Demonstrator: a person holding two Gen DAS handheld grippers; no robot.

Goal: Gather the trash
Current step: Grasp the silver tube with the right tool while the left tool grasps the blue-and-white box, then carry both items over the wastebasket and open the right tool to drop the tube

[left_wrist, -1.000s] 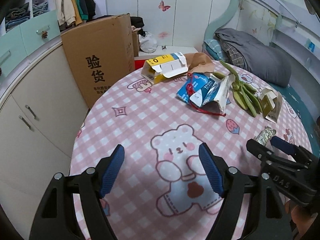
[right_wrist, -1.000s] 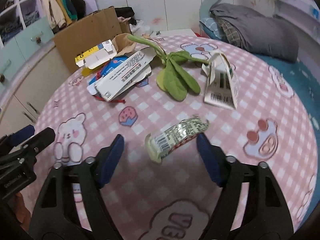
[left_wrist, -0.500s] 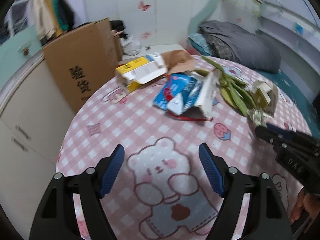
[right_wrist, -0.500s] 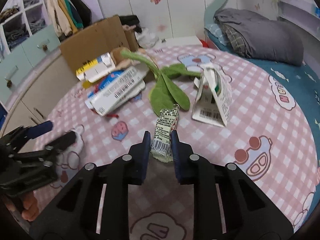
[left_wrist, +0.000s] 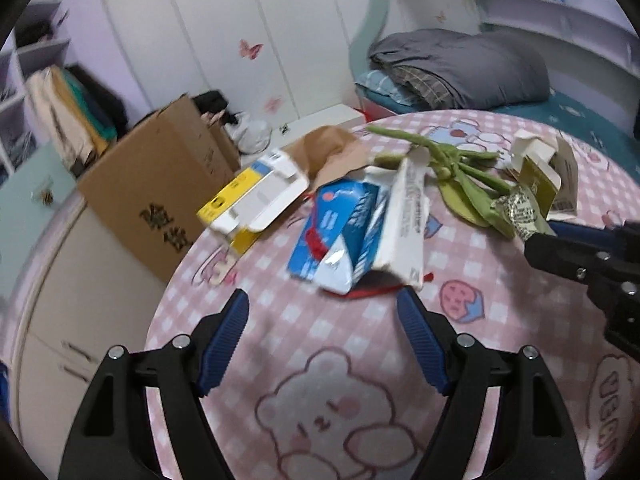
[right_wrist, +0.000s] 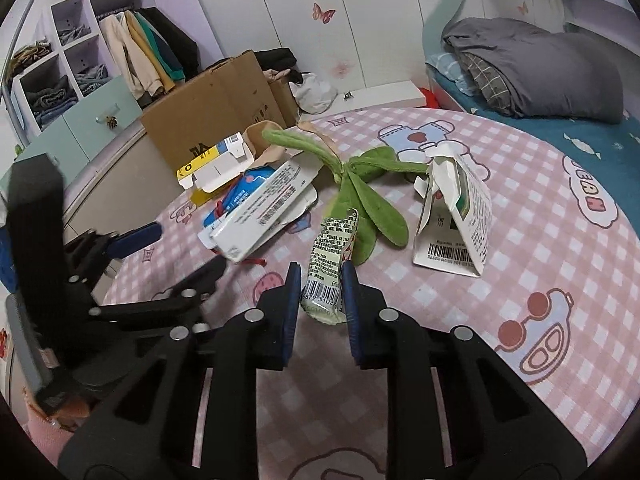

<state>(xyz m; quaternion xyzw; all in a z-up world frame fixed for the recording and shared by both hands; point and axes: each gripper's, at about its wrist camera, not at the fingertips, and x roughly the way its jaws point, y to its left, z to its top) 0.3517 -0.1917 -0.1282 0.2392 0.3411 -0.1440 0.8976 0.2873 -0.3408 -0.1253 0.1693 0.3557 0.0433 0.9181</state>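
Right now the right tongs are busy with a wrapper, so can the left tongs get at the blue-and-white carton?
Probably yes: the left tongs stand open just short of the blue-and-white carton, with only bare tablecloth between.

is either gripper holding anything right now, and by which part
The right gripper is clamped on the crumpled wrapper by its lower barcode end. The left gripper is open and empty.

Two grippers: right gripper, left gripper. One crumpled wrapper. Three opened cartons: yellow-and-white, blue-and-white, and white with barcode at 3 o'clock. One leafy green stalk. One cardboard box at 11 o'clock.
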